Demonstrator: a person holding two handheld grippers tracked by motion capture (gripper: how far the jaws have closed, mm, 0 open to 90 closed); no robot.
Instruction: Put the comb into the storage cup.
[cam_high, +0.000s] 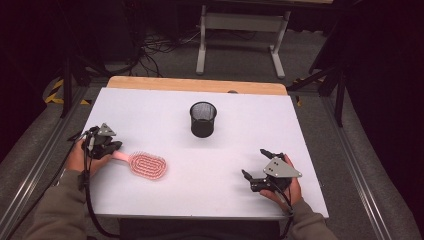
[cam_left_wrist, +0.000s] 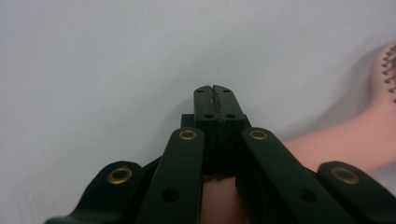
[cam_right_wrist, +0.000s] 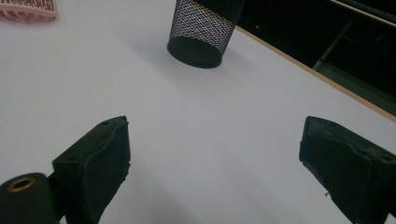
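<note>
White table (cam_high: 200, 200), left hand (cam_high: 82, 159) on hairbrush (cam_high: 145, 165)

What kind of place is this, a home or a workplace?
Probably a lab or recording workshop, not a home. A white table stands on grey carpet, loose cables lie on the floor behind it, and yellow-black hazard tape marks the floor at the left.

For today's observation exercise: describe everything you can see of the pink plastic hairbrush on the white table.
The pink plastic hairbrush lies flat on the white table, bristles up. Its oval head bears rows of short bristles; a slim handle runs toward the left gripper, whose shut jaws are at the handle's end. Whether they pinch it cannot be told.
</note>
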